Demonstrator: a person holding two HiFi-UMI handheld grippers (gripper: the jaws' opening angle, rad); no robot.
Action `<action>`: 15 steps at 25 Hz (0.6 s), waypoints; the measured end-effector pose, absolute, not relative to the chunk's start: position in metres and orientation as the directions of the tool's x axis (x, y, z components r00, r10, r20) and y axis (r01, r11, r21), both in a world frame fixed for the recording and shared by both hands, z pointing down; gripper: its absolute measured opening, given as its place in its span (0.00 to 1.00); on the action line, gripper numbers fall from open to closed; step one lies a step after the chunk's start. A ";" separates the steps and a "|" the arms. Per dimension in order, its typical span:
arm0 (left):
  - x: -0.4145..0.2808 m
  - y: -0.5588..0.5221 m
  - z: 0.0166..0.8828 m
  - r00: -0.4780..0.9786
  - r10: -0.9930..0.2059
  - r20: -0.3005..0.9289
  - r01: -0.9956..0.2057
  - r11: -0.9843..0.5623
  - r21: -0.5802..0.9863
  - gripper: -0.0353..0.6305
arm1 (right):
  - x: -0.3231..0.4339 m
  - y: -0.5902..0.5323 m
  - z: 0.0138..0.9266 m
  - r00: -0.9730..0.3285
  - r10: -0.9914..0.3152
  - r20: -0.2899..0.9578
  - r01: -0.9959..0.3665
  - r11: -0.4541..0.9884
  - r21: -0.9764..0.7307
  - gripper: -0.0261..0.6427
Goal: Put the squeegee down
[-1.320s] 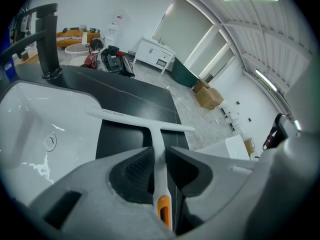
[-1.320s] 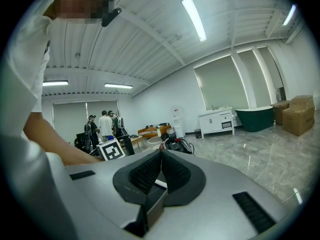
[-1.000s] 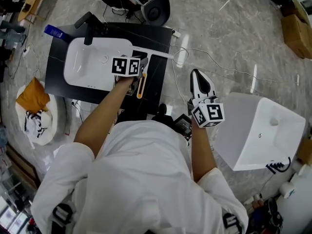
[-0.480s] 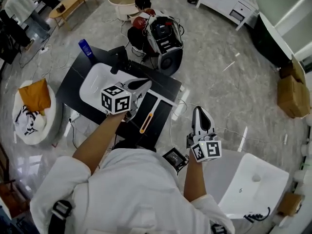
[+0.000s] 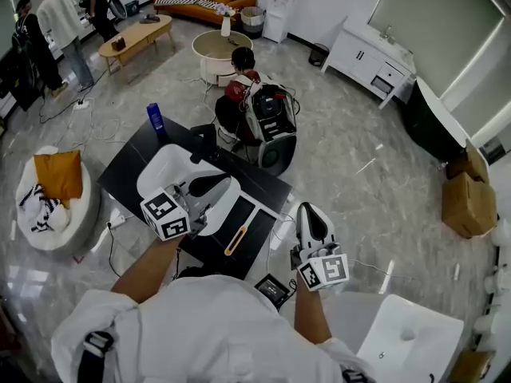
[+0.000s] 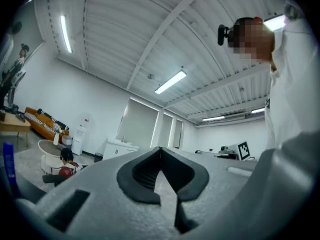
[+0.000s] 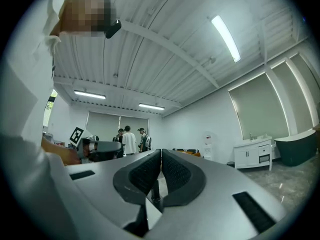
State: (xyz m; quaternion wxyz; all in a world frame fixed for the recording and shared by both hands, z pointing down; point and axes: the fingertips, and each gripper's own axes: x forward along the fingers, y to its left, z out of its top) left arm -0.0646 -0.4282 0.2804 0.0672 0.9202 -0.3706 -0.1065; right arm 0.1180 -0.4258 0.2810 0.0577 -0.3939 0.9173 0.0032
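The squeegee [image 5: 238, 239], black with an orange handle, lies flat on the black countertop [image 5: 128, 162] to the right of the white basin [image 5: 160, 174]. No gripper touches it. My left gripper [image 5: 209, 187] is held over the basin's right rim, left of the squeegee, shut and empty. In the left gripper view its jaw tips [image 6: 160, 150] meet and point up at the ceiling. My right gripper [image 5: 310, 219] is to the right of the counter, also shut and empty. In the right gripper view that gripper [image 7: 161, 153] points up into the room.
A black faucet [image 5: 204, 142] and a blue bottle [image 5: 155, 118] stand at the basin's far side. A black machine [image 5: 270, 126] sits behind the counter. A second white basin [image 5: 399, 341] lies on the floor at lower right, and cables cross the floor. An orange cushion [image 5: 49, 172] is at left.
My left gripper has drawn back left from the squeegee, which stays on the counter. The head view has tilted up and shows more of the room. The right gripper has barely moved.
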 end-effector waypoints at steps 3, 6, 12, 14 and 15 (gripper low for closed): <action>-0.075 -0.413 0.276 0.674 -0.719 -0.170 -0.694 -0.695 0.188 0.08 | 0.107 -0.421 0.283 -0.690 -0.716 -0.107 -0.716 0.696 -0.046 0.06; -0.084 -0.402 0.284 0.636 -0.754 -0.164 -0.724 -0.657 0.209 0.08 | 0.097 -0.414 0.289 -0.700 -0.707 -0.099 -0.706 0.707 -0.049 0.06; -0.090 -0.386 0.303 0.618 -0.775 -0.133 -0.739 -0.631 0.237 0.08 | 0.080 -0.405 0.307 -0.733 -0.675 -0.079 -0.671 0.737 -0.078 0.06; -0.088 -0.380 0.305 0.621 -0.774 -0.128 -0.736 -0.631 0.246 0.08 | 0.077 -0.398 0.310 -0.747 -0.660 -0.074 -0.654 0.751 -0.092 0.06; -0.086 -0.376 0.305 0.626 -0.769 -0.126 -0.730 -0.635 0.251 0.08 | 0.075 -0.394 0.309 -0.759 -0.646 -0.078 -0.640 0.763 -0.091 0.06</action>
